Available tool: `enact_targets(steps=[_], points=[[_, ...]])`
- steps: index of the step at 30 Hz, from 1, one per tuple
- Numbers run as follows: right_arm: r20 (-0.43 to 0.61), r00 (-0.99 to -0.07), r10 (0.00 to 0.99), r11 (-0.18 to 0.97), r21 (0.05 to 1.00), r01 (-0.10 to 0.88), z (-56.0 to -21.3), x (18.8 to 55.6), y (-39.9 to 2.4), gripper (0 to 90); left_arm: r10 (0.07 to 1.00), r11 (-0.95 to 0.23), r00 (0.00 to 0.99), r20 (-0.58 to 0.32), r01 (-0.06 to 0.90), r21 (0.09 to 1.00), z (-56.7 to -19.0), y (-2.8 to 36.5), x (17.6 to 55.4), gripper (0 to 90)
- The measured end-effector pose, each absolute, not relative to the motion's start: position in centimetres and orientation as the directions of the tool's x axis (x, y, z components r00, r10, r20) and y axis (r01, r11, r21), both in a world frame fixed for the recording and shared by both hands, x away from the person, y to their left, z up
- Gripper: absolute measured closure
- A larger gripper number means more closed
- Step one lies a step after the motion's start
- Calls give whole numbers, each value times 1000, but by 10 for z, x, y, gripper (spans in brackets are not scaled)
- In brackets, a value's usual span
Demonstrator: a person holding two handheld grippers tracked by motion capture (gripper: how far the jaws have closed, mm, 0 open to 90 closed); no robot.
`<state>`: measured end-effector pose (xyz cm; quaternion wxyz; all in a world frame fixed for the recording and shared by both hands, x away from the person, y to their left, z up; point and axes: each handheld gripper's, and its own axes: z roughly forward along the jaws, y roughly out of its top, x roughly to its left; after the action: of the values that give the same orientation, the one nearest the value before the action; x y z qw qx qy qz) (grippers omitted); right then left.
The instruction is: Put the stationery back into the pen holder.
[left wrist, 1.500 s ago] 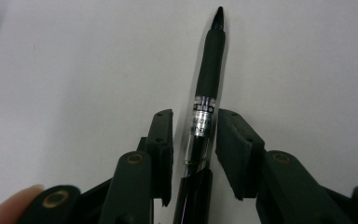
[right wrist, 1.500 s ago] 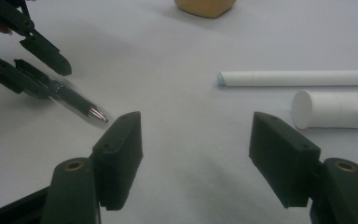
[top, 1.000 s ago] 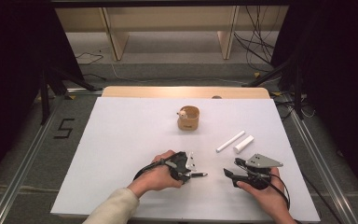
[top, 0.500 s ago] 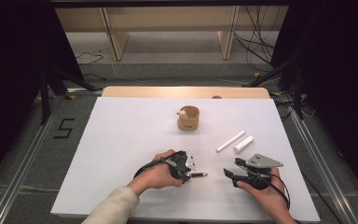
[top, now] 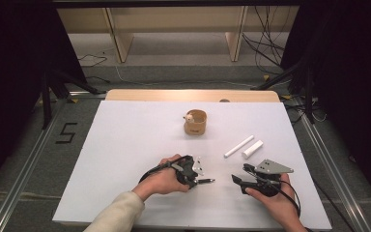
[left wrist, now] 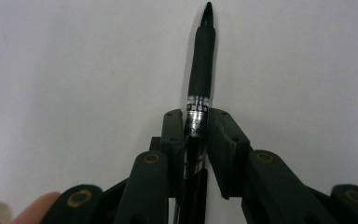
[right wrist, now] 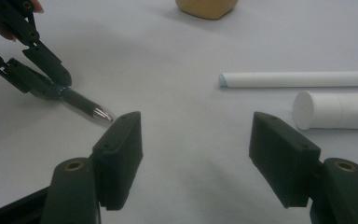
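Observation:
My left gripper [top: 191, 177] [left wrist: 196, 126] is shut on a black pen [left wrist: 200, 74] [top: 204, 181], whose tip points right across the white table toward the other hand. The same pen's shiny tip [right wrist: 99, 113] reaches almost to the left jaw in the right gripper view. My right gripper [top: 238, 181] [right wrist: 196, 140] is open, jaws wide apart with nothing between them, low over the table near the front right. A tan cup [top: 195, 121] [right wrist: 206, 7] stands upright mid-table. A thin white stick [top: 238, 146] [right wrist: 303, 79] and a short white cylinder [top: 252, 149] [right wrist: 335, 110] lie right of centre.
The white table top [top: 125, 145] is bordered by a wooden strip [top: 193, 95] at the far edge. Wooden shelf legs and cables are on the floor behind. A "5" mark [top: 66, 133] is on the floor left of the table.

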<state>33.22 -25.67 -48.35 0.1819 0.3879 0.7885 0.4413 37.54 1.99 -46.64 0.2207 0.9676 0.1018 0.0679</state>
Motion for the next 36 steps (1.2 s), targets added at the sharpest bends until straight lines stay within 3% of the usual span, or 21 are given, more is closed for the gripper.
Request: enact_targets(steps=[22, 36], points=[[51, -632, 773, 310, 839, 448, -483, 332, -257, 349, 242, -875, 968, 69, 187, 447, -467, 21, 376, 792], [54, -629, 776, 303, 842, 446, -483, 331, -257, 350, 326, -837, 945, 35, 272, 475, -466, 28, 373, 795]])
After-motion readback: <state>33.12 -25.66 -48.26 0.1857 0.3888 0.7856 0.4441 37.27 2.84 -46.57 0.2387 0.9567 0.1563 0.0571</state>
